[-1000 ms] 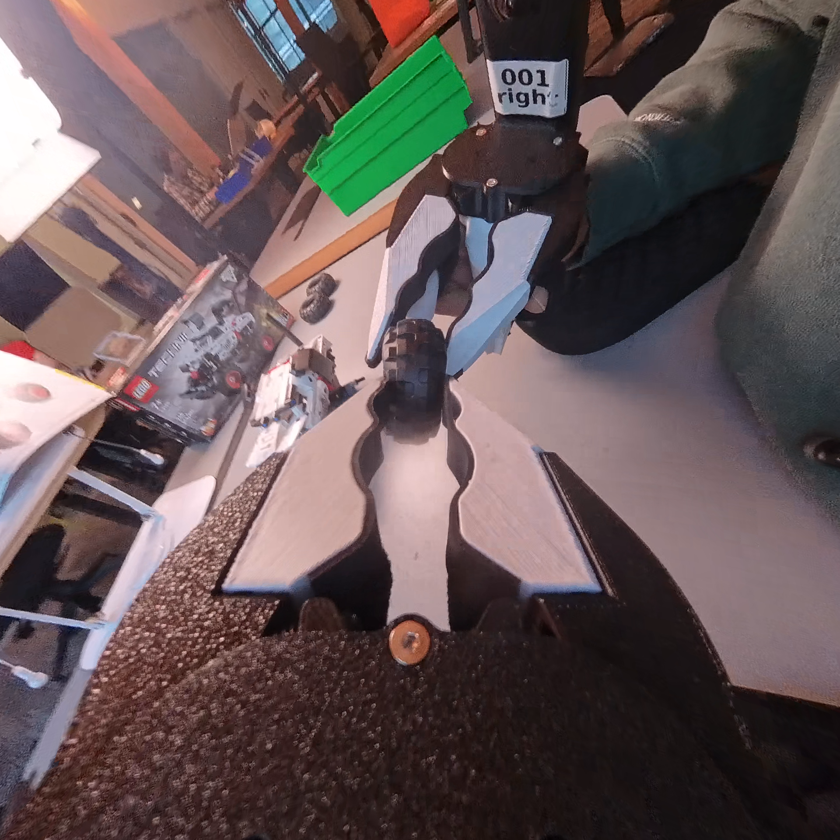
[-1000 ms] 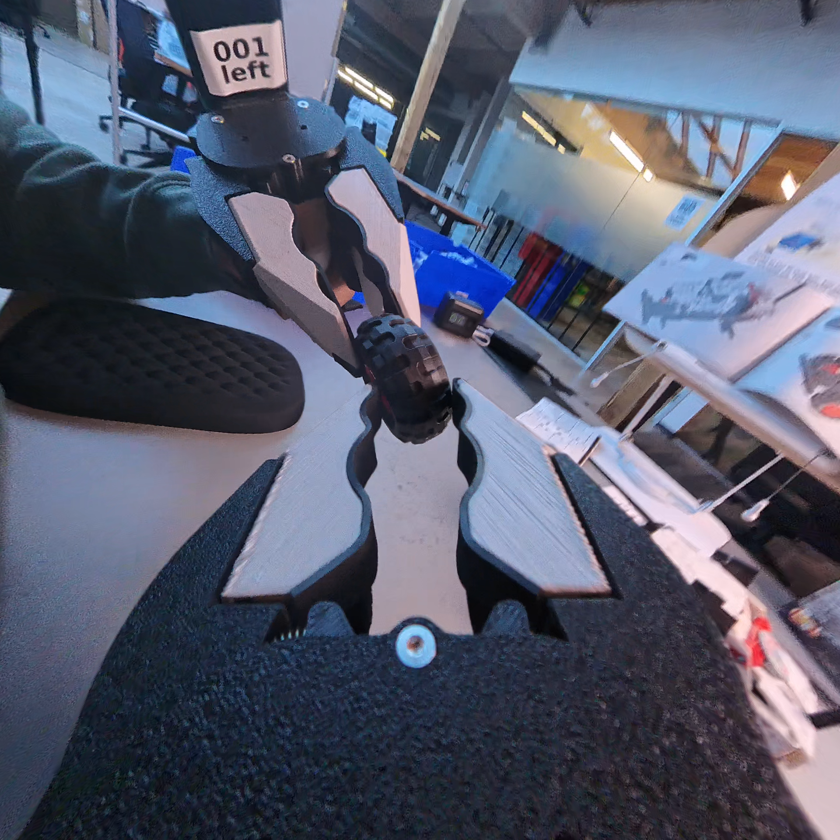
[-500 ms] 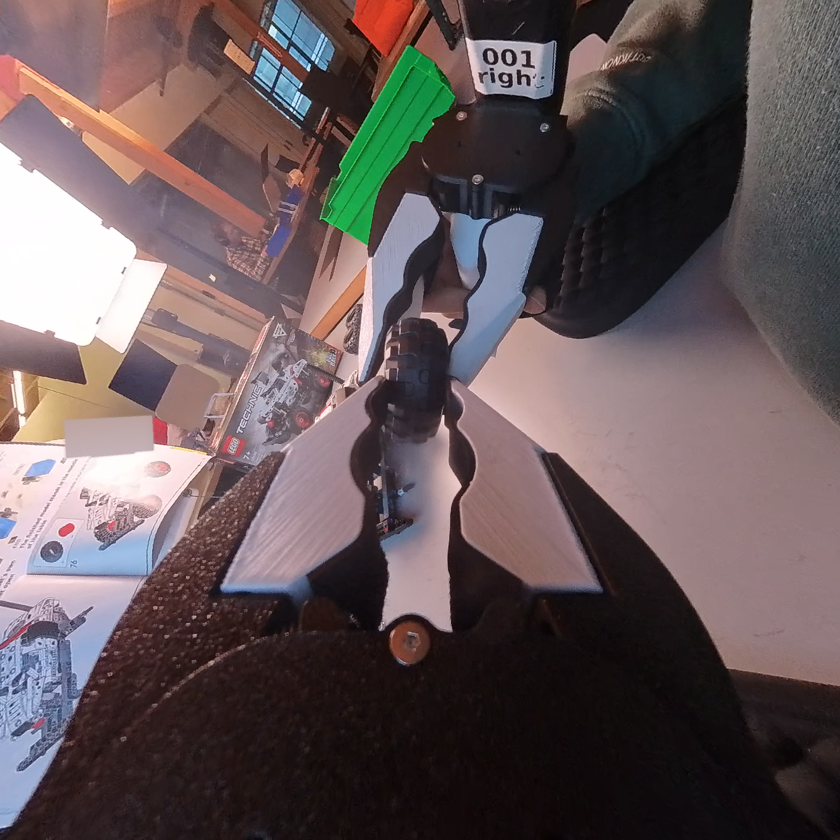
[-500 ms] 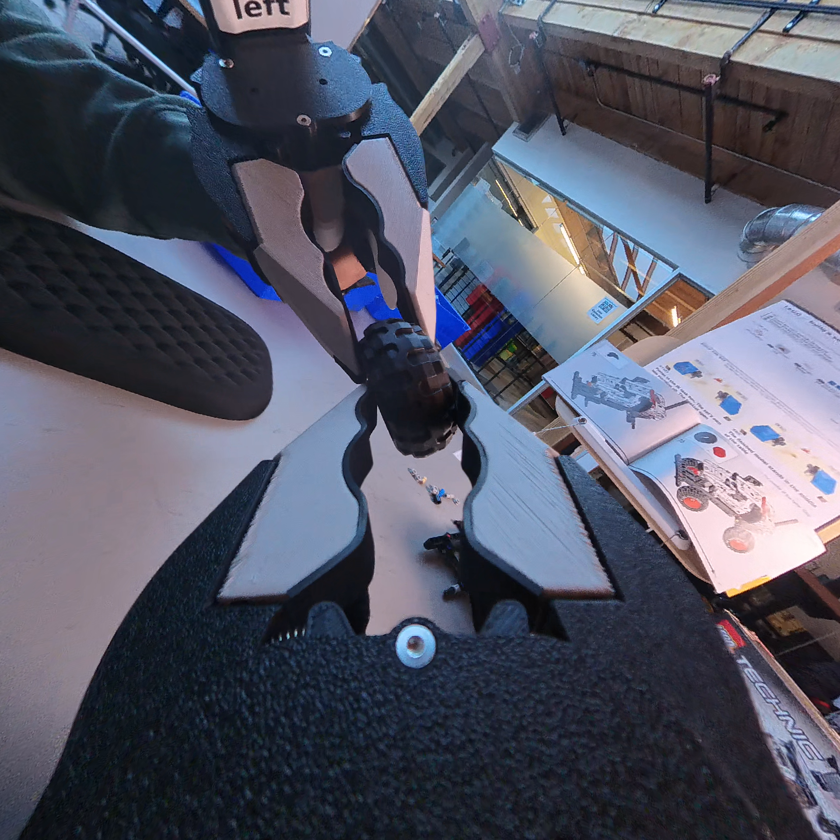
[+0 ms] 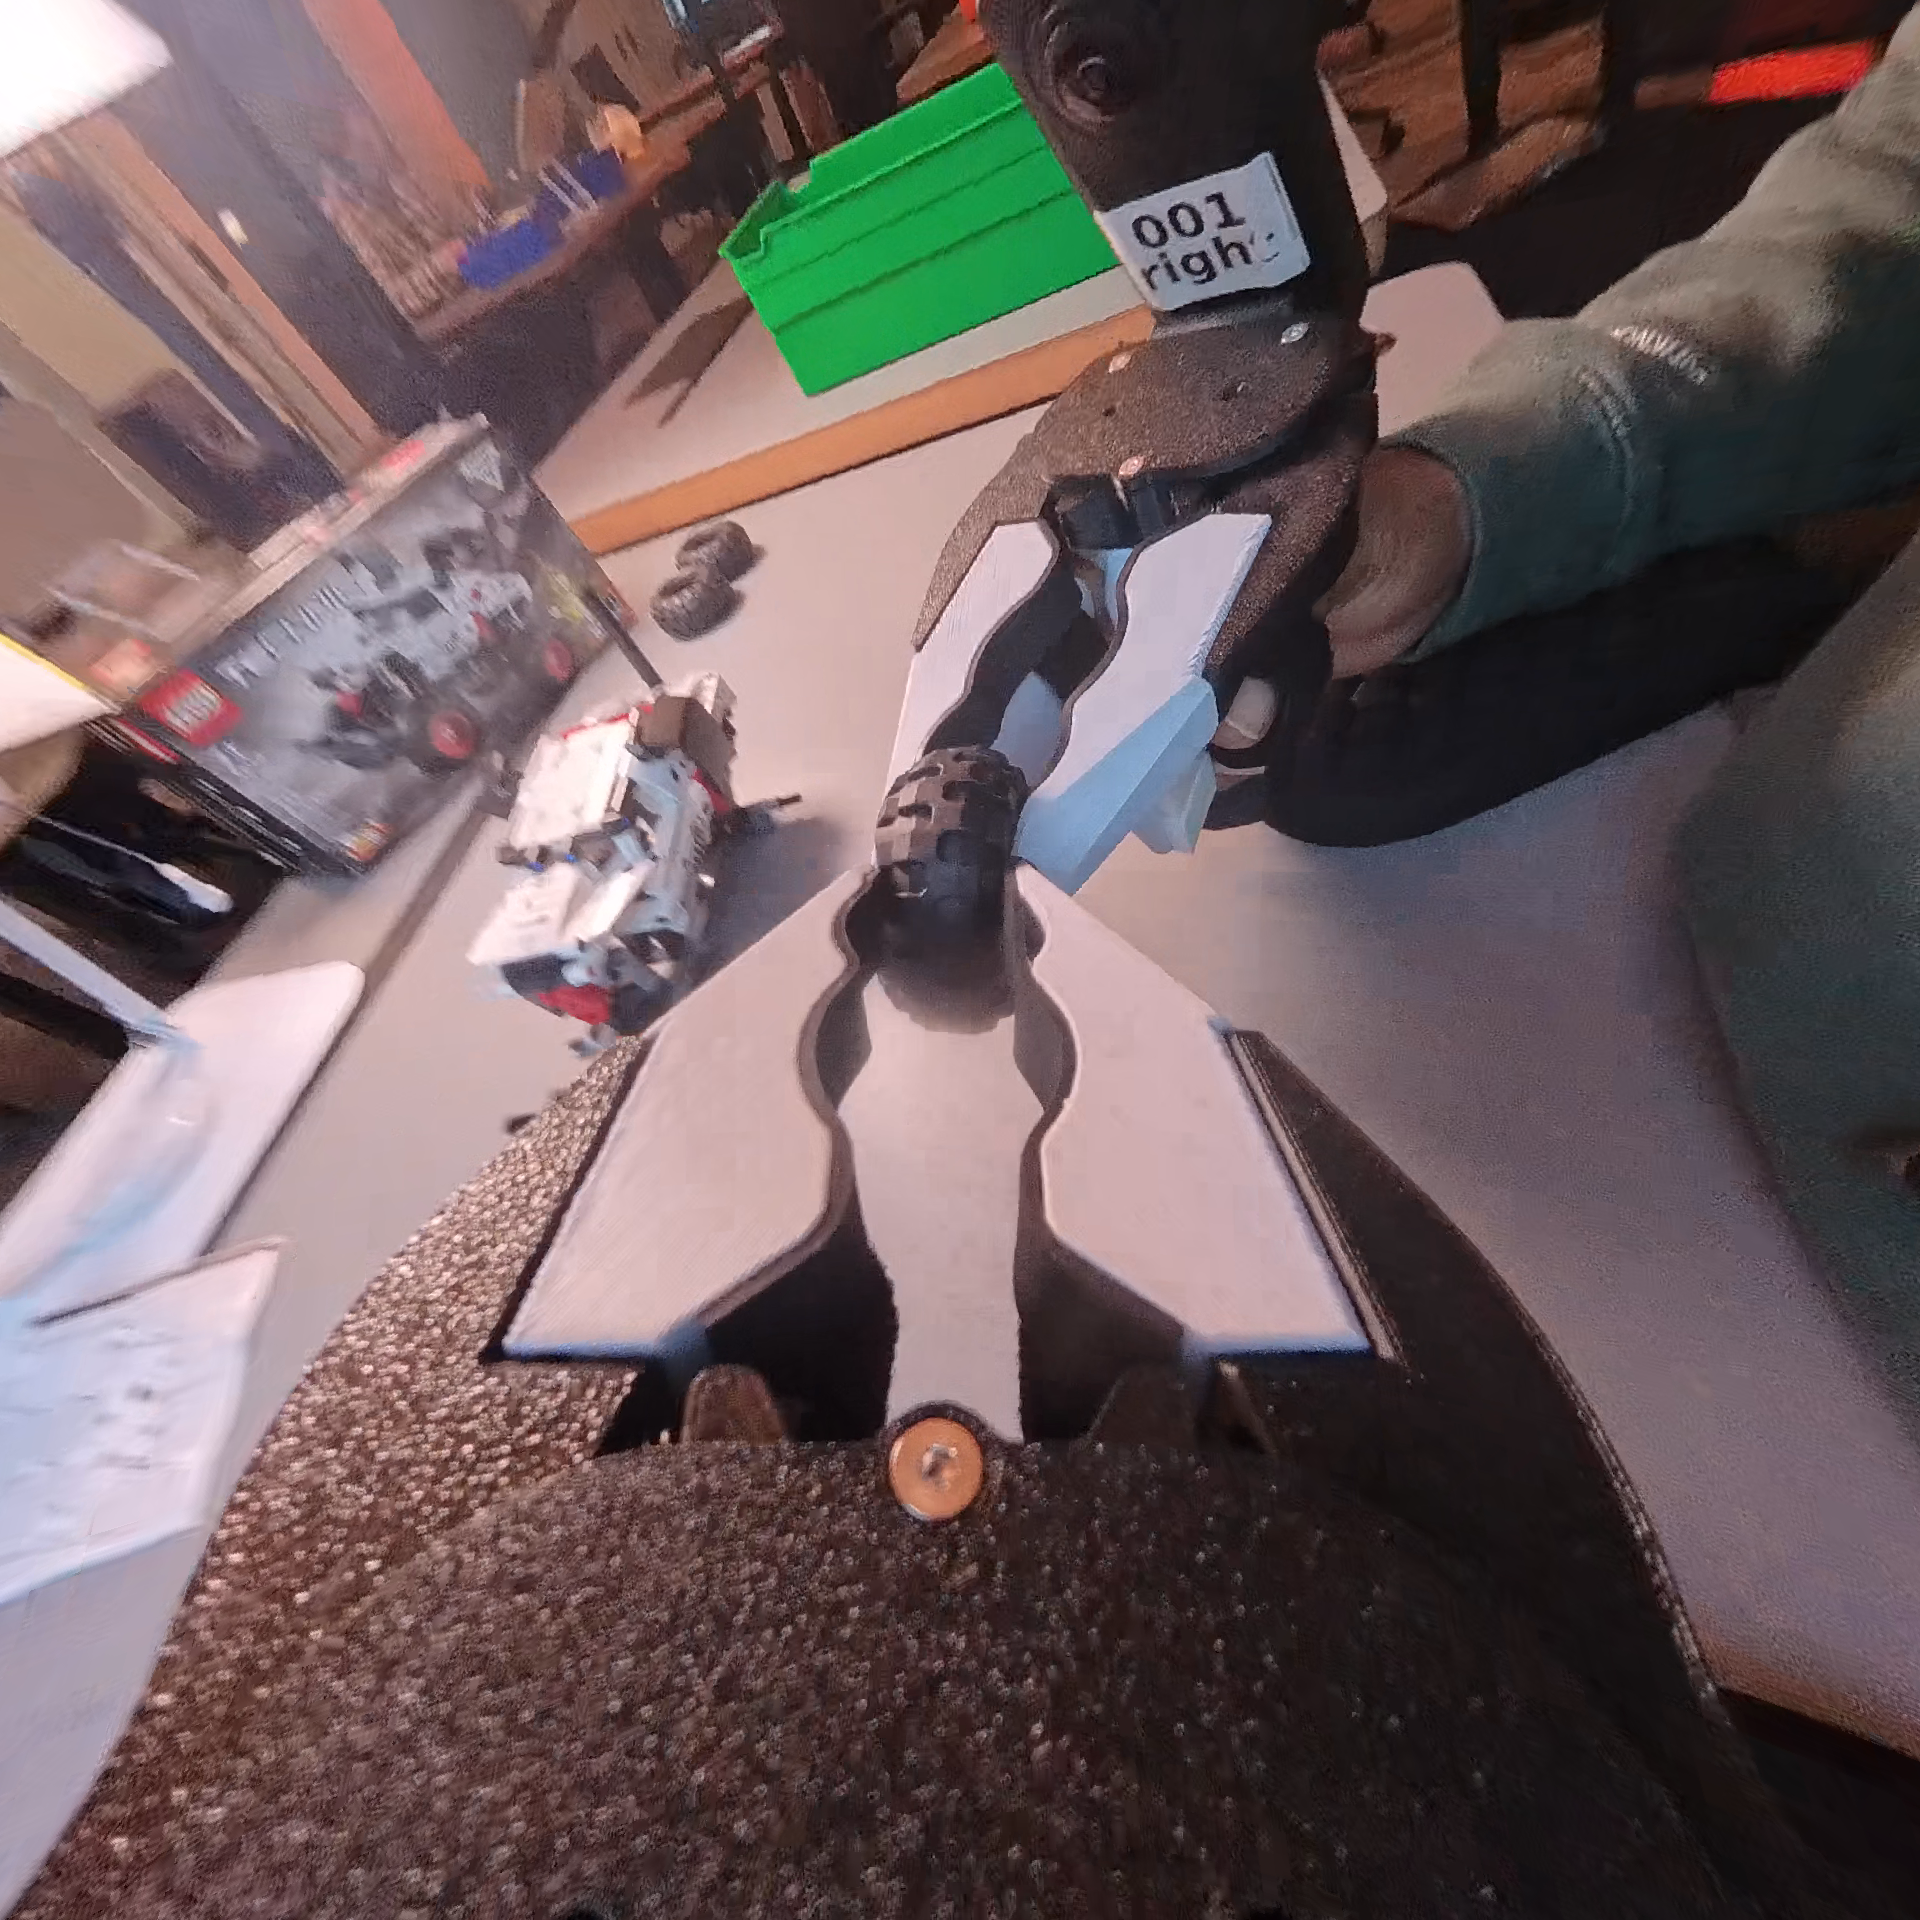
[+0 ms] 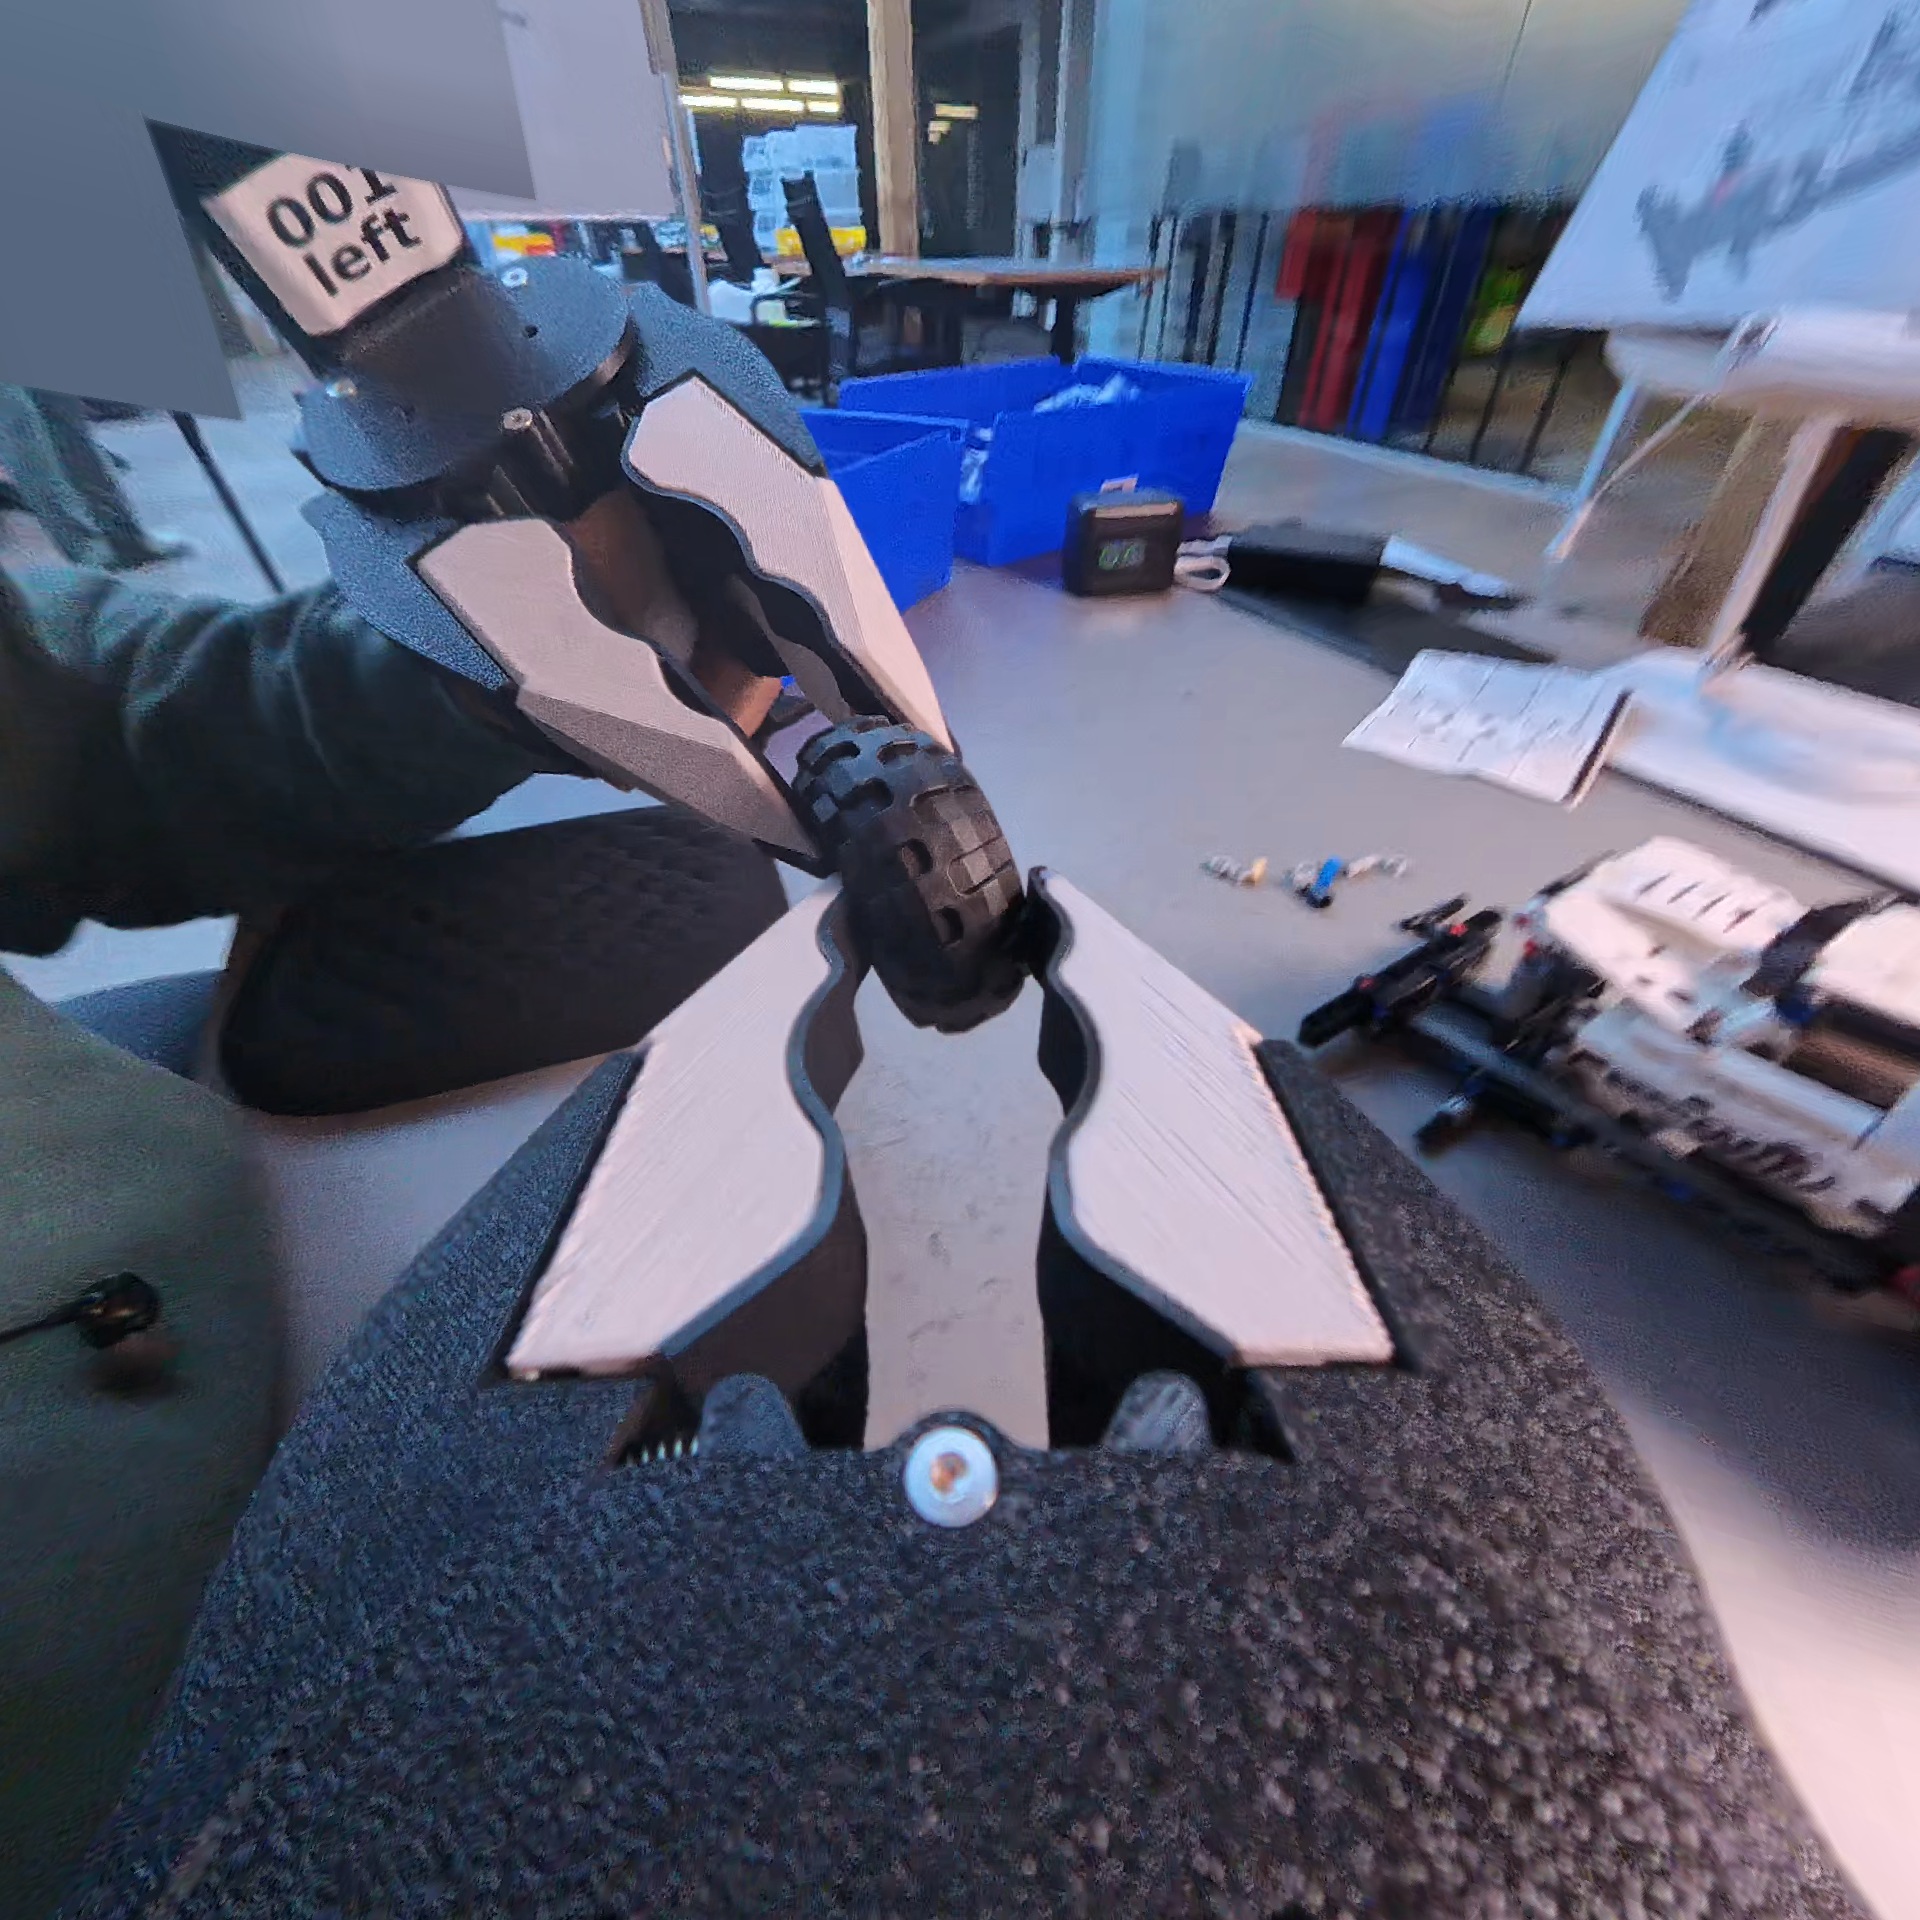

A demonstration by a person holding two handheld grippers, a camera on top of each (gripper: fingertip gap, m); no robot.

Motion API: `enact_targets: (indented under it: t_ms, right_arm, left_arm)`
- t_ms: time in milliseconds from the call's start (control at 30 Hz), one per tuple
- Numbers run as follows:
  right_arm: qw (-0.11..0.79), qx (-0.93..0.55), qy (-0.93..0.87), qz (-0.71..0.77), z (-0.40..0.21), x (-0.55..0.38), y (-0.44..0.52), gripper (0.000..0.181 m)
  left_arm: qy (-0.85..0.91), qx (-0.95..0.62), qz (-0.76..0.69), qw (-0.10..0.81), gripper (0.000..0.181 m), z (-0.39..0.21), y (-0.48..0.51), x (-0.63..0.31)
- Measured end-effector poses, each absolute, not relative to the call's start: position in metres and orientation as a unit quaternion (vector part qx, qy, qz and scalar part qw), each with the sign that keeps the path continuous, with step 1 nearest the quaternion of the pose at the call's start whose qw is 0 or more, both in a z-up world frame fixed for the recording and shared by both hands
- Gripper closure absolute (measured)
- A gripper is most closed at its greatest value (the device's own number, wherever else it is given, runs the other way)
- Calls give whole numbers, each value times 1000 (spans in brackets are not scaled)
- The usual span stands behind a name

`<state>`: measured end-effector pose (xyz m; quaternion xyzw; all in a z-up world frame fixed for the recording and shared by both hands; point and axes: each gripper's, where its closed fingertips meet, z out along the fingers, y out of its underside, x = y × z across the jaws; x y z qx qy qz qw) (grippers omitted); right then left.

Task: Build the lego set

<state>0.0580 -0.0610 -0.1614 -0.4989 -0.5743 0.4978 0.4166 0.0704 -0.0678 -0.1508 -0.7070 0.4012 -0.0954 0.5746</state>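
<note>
Left gripper [image 5: 940,894]: its jaws are partly closed and clamped on the black wheel [image 5: 945,831], one tip on each side of the tyre.
Right gripper [image 6: 935,904]: its jaws are likewise drawn in on the same wheel [image 6: 925,862], gripping it from the opposite side; in the left wrist view this gripper [image 5: 977,821] comes in from above right, tips at the tyre.
Wheel: one knobby black tyre, held off the counter [image 5: 1403,987] between the two grippers, which meet tip to tip.
Hands: a hand [image 5: 1382,582] in a dark green sleeve holds the right gripper's handle; the left gripper [image 6: 852,800] shows in the right wrist view with a dark sleeve behind it.
Model: one partly built white, black and red vehicle [image 5: 613,873] lies on the counter, left of the grippers in the left wrist view and to the right [image 6: 1683,1060] in the right wrist view.
Loose wheels: two more black tyres [image 5: 701,582] sit together farther back on the counter.
Small parts: a short row of loose pins [image 6: 1304,871] lies just beyond the model; their count is unclear.
Box: one set box [image 5: 343,665] stands beside the model.
Bins: one green tray stack [image 5: 914,239] at the back; blue bins [image 6: 1039,447] on the other side.
Paper: one folded sheet [image 6: 1486,722] lies flat on the counter.
</note>
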Motion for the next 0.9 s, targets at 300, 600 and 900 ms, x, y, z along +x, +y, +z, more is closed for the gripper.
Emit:
enact_targets:
  t_ms: [300,600,900]
  right_arm:
    - [192,-613,-552,532,-204,55,-46,152]
    - [319,-528,-733,287,-233,67,-37,119]
    - [271,-496,-780,268,-257,60,-24,127]
  left_arm:
    - [139,-780,-473,384,158,-188,-46,55]
    - [90,-834,-501,211,157,-235,-28,60]
    - [211,-837,-416,285,121,-237,-30,46]
